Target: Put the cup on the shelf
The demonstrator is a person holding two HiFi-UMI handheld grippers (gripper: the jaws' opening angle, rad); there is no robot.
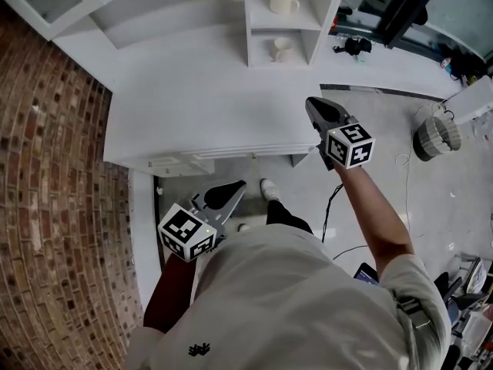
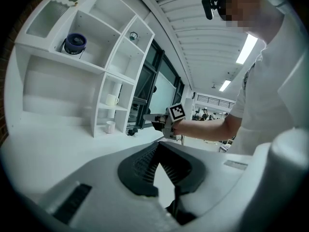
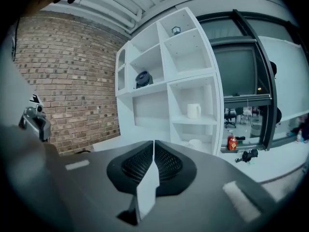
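Both tongs pinched shut, nothing in either. Right gripper (image 1: 314, 106) sits over the white counter (image 1: 192, 106), left gripper (image 1: 236, 186) at its 7 o'clock. Cup (image 1: 283, 1) stands upright in the shelf (image 1: 248, 14) at 12 o'clock, second cup (image 1: 281, 49) one compartment below.

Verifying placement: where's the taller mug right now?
Head view, top centre: the taller mug stands in the narrow white shelf column, one compartment above the smaller cup.
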